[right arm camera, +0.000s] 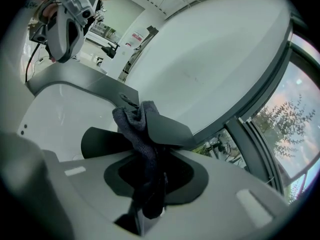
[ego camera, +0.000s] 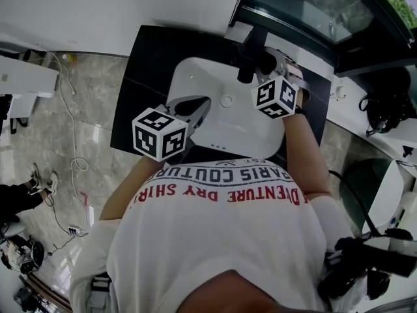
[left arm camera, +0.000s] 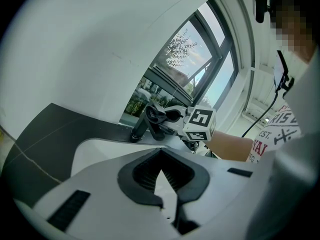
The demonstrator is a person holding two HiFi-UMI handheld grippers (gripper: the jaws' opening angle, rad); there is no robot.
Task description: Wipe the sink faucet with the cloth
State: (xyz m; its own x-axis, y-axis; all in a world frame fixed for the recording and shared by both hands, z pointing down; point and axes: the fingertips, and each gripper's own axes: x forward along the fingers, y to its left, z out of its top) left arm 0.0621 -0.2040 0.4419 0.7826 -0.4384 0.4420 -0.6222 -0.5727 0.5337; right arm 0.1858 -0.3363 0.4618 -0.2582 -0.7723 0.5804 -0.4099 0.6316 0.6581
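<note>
White sink point(ego camera: 242, 128) sitting in black counter point(ego camera: 140, 77) | black faucet point(ego camera: 251, 54) at its rear | right gripper point(right arm camera: 145, 204) clamping grey cloth point(right arm camera: 141, 146), which is touching the faucet; only the right gripper view is showing the cloth | left gripper point(left arm camera: 168, 204) hovering over the sink's left edge, jaws together, empty

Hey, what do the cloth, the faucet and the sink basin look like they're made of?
Cloth: dark grey knitted or terry fabric, judging by its fuzzy, bumpy, crumpled surface.
Faucet: probably metal with a matte black coating; it looks smooth, with no bright reflections.
Sink basin: glossy white, likely ceramic; it has a smooth, rounded rim with soft highlights.
</note>
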